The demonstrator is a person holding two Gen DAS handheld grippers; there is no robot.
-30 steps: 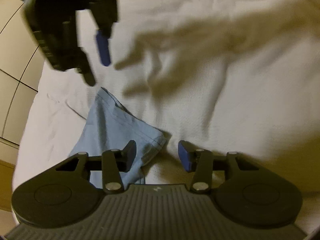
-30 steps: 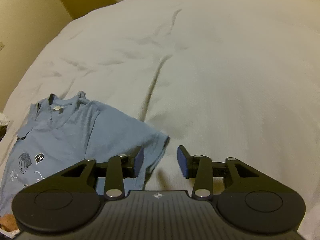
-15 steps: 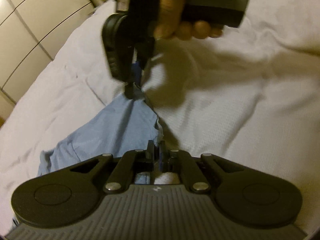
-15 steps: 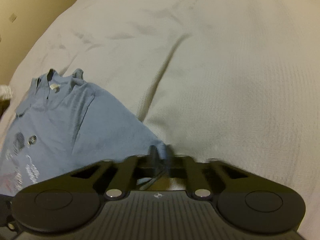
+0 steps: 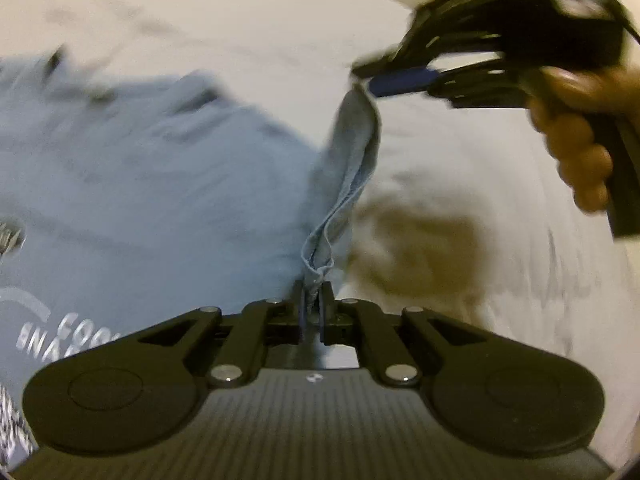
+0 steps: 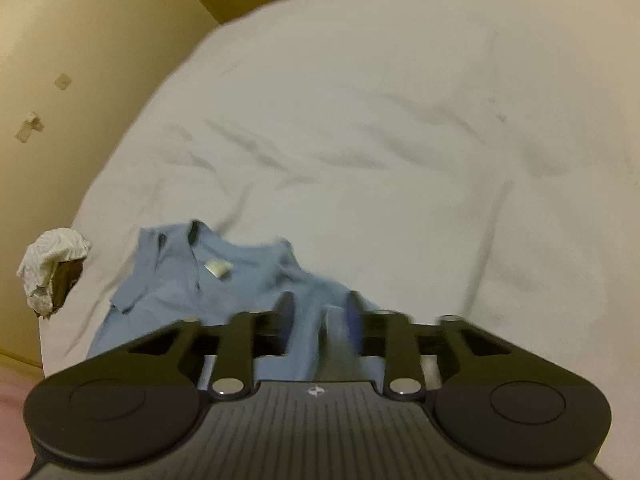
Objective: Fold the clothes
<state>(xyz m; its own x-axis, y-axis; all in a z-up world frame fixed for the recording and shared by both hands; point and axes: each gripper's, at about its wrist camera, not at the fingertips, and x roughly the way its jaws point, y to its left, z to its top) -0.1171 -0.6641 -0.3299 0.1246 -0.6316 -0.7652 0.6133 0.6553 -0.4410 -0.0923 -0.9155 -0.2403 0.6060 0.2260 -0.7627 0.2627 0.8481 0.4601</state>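
Note:
A light blue T-shirt [image 5: 160, 200] with white print lies on the white bed [image 5: 500, 152]. My left gripper [image 5: 312, 312] is shut on the hem of its sleeve [image 5: 352, 152], which stands up as a stretched ridge. The sleeve's far corner reaches my right gripper [image 5: 372, 78], held by a hand [image 5: 580, 152] at the upper right. In the right wrist view the right gripper [image 6: 320, 312] shows its fingers apart, open, with a blurred fold of the T-shirt [image 6: 224, 280] between them. The collar and label face up.
The white bed cover [image 6: 360, 120] stretches far ahead and to the right, with shallow creases. A beige wall [image 6: 80, 60] runs along the bed's left edge. A crumpled white and dark bundle [image 6: 52, 264] sits at that edge.
The left gripper stays shut on the sleeve hem and has swung over the shirt. The right gripper, shut half a second ago, now has its fingers apart.

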